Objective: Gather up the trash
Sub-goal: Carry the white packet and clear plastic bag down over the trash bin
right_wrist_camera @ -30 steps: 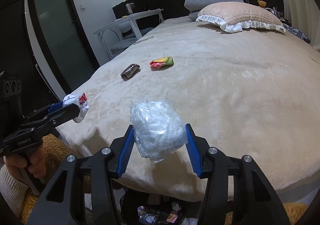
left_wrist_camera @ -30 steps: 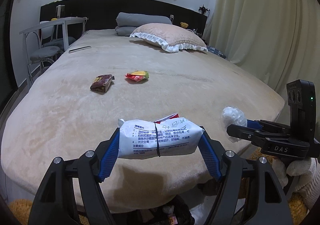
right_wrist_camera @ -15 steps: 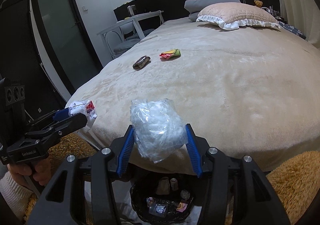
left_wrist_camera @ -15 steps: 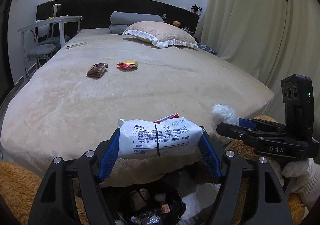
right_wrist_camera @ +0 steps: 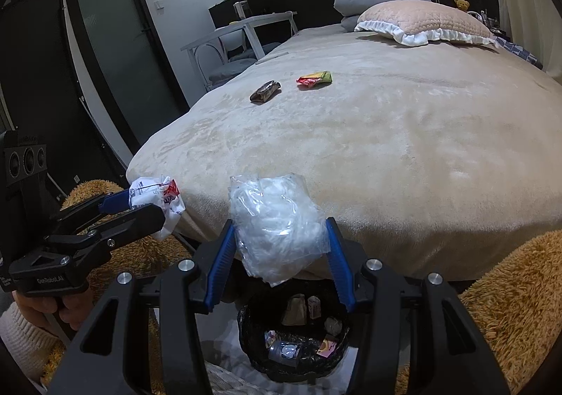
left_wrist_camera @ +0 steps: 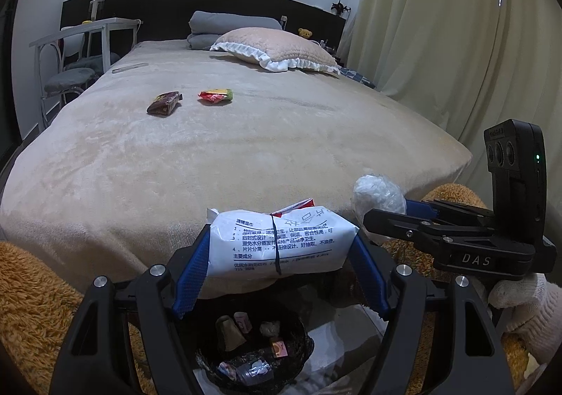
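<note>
My left gripper (left_wrist_camera: 281, 247) is shut on a white wet-wipe packet (left_wrist_camera: 281, 242) and holds it above a black-lined trash bin (left_wrist_camera: 295, 374) at the foot of the bed. My right gripper (right_wrist_camera: 279, 240) is shut on a crumpled clear plastic bag (right_wrist_camera: 277, 226), also above the bin (right_wrist_camera: 337, 360). Each gripper shows in the other's view: the right one (left_wrist_camera: 383, 208) beside the packet, the left one (right_wrist_camera: 140, 207) at the left. A brown wrapper (left_wrist_camera: 164, 104) and a red-yellow-green wrapper (left_wrist_camera: 216, 96) lie mid-bed.
The beige bed (left_wrist_camera: 246, 156) fills the view, with a pink pillow (left_wrist_camera: 277, 47) and grey pillow (left_wrist_camera: 228, 22) at the head. A white table and chair (left_wrist_camera: 80, 54) stand left of it. Orange shaggy rugs (right_wrist_camera: 509, 296) flank the bin. Curtains (left_wrist_camera: 439, 26) hang right.
Both grippers have drawn back from the bed and dropped lower, still holding their items. The trash bin has come fully into view below them.
</note>
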